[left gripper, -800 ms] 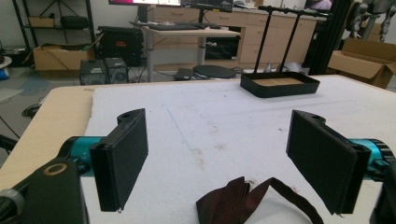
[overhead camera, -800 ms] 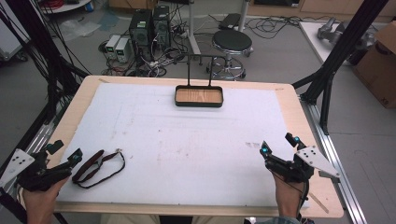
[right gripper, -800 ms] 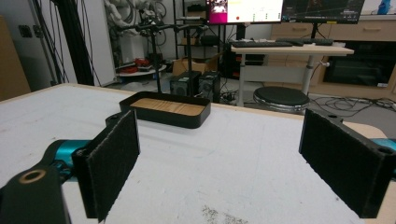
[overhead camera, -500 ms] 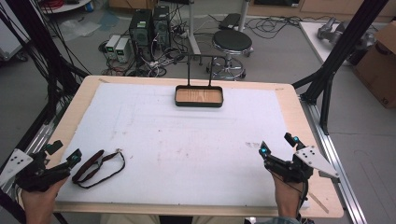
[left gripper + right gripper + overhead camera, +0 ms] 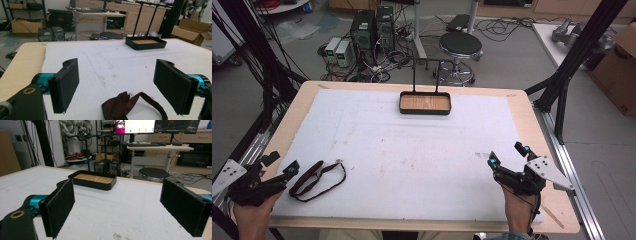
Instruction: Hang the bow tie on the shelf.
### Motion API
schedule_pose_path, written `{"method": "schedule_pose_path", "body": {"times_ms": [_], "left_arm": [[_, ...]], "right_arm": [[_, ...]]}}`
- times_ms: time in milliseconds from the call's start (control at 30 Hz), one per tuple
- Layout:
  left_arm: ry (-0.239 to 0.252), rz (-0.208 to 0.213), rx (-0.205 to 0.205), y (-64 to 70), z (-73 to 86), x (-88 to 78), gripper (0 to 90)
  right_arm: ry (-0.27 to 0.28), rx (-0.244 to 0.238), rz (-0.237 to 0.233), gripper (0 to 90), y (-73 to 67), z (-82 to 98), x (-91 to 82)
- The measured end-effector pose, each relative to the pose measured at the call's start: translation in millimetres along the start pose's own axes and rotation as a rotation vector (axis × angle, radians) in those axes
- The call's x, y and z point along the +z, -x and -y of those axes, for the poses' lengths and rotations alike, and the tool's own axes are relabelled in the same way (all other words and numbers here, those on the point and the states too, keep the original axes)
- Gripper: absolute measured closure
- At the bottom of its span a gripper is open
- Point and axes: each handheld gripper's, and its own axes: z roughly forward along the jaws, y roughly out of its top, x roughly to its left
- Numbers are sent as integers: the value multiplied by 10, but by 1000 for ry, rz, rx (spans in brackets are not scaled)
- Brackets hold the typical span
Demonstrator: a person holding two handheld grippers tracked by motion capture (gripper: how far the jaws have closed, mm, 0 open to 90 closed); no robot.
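At the near left corner of the table, the person's left hand (image 5: 254, 215) holds the left gripper (image 5: 280, 165) low over the bare wooden edge, its jaws spread wide with nothing between them. Just to its right, on the white foam sheet (image 5: 412, 150) that covers most of the tabletop, lies a dark maroon strap folded into a loop (image 5: 314, 177). In the left gripper view the strap (image 5: 130, 106) sits on the foam just ahead of the open jaws, between their lines but touching neither pad.

Further right, at the far middle of the table, stands a shallow black rectangular tray with a wooden floor (image 5: 425, 103), and a thin black stand (image 5: 424, 75) rises behind it. It holds nothing that I can make out.

At the near right, the person's right hand (image 5: 517, 212) carries the right gripper (image 5: 507, 155) above the foam, well apart from the tray and strap. Its jaws are also spread wide and empty, with its grey three-cornered plate to the right.
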Motion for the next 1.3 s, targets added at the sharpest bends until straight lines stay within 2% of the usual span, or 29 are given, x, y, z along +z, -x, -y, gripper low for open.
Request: {"method": "schedule_pose_path", "body": {"times_ms": [267,633,867,1000,1067,1200,1300], "left_arm": [[-16,-1,-8,-13,12,-6,222],[-65,35,-12,-34,67,-6,242],[-128,42,-2,-40,142,36,266],[-189,33,5,-48,195,82,290],[-198,34,5,-51,210,94,302],[-248,29,13,-50,254,146,330],[-292,33,-8,-74,275,191,357]], "right_arm": [[4,1,1,113,5,-2,-9],[5,-3,-2,114,-4,-4,-5],[8,-5,0,114,-7,-9,-6],[7,-4,-1,114,-8,-7,-4],[9,-8,-4,114,-10,-7,-2],[9,-10,-4,114,-21,-8,1],[7,-11,-7,114,-24,-6,5]]}}
